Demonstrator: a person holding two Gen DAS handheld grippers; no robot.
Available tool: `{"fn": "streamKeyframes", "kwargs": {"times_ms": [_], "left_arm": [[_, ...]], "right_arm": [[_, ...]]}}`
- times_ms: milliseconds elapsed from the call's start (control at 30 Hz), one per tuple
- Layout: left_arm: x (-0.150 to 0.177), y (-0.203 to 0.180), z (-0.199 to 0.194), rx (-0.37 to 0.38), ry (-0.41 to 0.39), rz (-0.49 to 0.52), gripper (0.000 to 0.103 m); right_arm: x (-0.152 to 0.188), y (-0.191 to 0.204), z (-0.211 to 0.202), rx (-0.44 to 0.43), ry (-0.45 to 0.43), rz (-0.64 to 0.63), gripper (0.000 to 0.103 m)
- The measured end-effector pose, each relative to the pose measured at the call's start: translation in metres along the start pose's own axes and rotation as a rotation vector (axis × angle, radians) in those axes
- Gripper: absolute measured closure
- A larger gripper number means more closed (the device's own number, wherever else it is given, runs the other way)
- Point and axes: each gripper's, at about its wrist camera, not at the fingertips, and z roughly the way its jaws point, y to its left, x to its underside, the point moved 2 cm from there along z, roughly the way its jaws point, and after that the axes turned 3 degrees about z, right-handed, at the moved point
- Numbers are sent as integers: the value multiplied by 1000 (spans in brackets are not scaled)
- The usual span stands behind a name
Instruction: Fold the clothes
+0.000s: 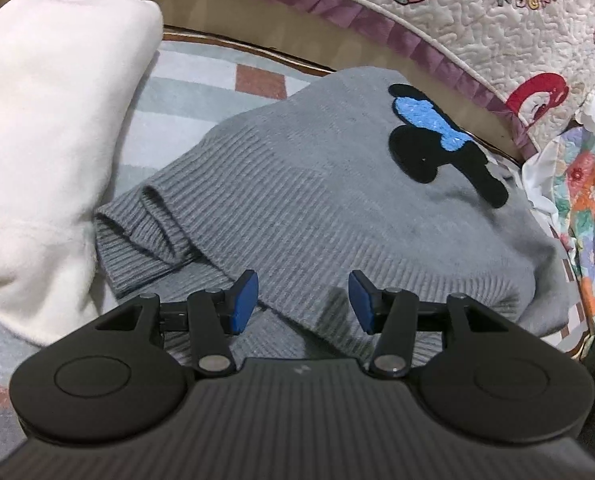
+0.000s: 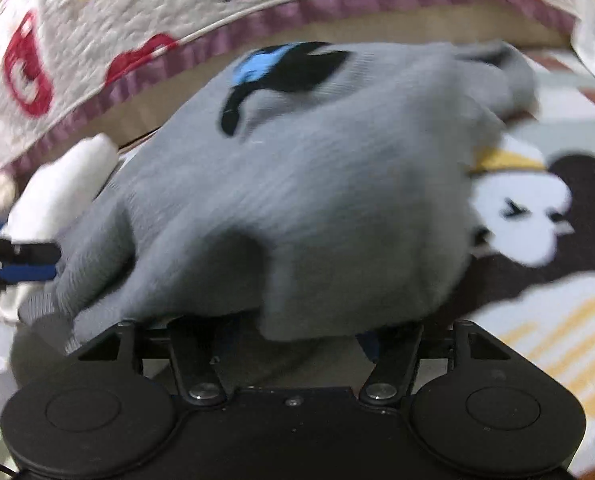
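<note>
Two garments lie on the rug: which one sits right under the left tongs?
The grey knit sweater, the one with the black and blue patch. The white fleece garment lies off to its left, clear of the left tongs.

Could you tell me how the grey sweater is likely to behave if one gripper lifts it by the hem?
The grey sweater is a soft ribbed knit lying in loose folds, so it will probably sag and trail rather than hold shape. In the right wrist view it already bunches over the right gripper, suggesting it drapes readily. The knit looks grippy, unlikely to slip.

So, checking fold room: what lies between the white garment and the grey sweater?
Left wrist view: a bare strip of striped rug separates white garment from grey sweater.
</note>
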Motion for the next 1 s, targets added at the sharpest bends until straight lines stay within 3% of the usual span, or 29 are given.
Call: {"fn": "streamKeyframes", "kwargs": {"times_ms": [167,300,433,667,733,800,833,867,900,1000], "left_arm": [[-4,5,-11,-33,-58,-13,54],[-9,11,-27,-16,-102,-64,54],[-11,14,-40,44,-132,-101,54],[-9,-18,-30,132,-103,40,54],[-6,-33,-23,143,-83,101,54],[-9,-47,-16,165,-72,141,53],[-10,-52,-13,177,-70,157,51],[-8,-58,-9,174,-65,171,50],[-6,-63,-3,168,-61,183,50],[0,-80,12,143,-46,226,48]], "right_arm": [[-38,-4,-50,89,-127,-30,94],[-80,1,-103,309,-300,-263,94],[-142,-34,-140,440,-396,-265,95],[-264,-64,-199,713,-535,-393,96],[-296,-77,-206,767,-532,-463,95],[-323,-98,-205,815,-553,-452,91],[-329,-113,-195,815,-504,-428,83],[-335,-127,-184,812,-445,-404,66],[-335,-145,-169,808,-345,-363,63],[-288,-190,-144,719,-252,-192,60]]}}
